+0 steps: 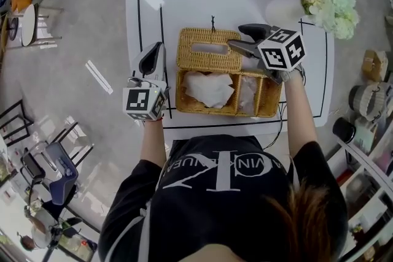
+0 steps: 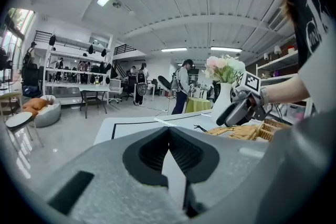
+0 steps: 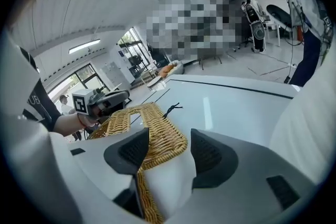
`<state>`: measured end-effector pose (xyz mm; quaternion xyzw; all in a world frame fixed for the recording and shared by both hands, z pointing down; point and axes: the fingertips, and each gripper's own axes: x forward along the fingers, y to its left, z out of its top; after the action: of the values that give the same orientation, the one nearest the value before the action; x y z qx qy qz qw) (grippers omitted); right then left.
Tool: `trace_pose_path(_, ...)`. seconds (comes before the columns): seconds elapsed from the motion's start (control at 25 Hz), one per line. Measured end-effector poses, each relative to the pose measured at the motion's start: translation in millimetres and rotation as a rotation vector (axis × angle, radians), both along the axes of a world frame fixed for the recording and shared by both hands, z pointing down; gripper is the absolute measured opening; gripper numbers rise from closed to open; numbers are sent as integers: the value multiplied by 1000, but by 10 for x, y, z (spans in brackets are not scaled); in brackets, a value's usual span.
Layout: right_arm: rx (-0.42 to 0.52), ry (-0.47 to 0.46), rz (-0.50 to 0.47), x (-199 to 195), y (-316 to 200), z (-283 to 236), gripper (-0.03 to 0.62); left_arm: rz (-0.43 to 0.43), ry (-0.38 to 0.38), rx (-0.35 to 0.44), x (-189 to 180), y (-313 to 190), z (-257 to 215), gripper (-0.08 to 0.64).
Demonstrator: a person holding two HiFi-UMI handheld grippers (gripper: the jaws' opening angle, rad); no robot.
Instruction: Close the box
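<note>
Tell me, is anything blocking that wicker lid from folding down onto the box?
Nothing visible does. The lid lies flat on the table behind the box. White paper sits inside the box, seemingly below its rim. The right tongs stand open around the lid's corner; the left tongs are beside the box, clear of it.
</note>
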<state>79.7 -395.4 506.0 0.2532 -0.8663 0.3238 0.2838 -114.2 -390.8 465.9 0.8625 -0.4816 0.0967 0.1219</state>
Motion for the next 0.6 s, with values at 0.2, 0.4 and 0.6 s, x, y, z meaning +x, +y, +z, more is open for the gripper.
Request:
trace_pose_path(0.2, -101, -37, -15, -6, 9, 89, 263, 4, 1, -15, 6, -30, 55, 11)
trace_pose_path(0.4, -230, -109, -19, -48, 70, 145, 305, 2, 6, -22, -7, -29, 70, 11)
trace_pose_path(0.6, -309, -194, -25, -104, 111, 134, 296, -1, 4, -22, -4, -47, 72, 11)
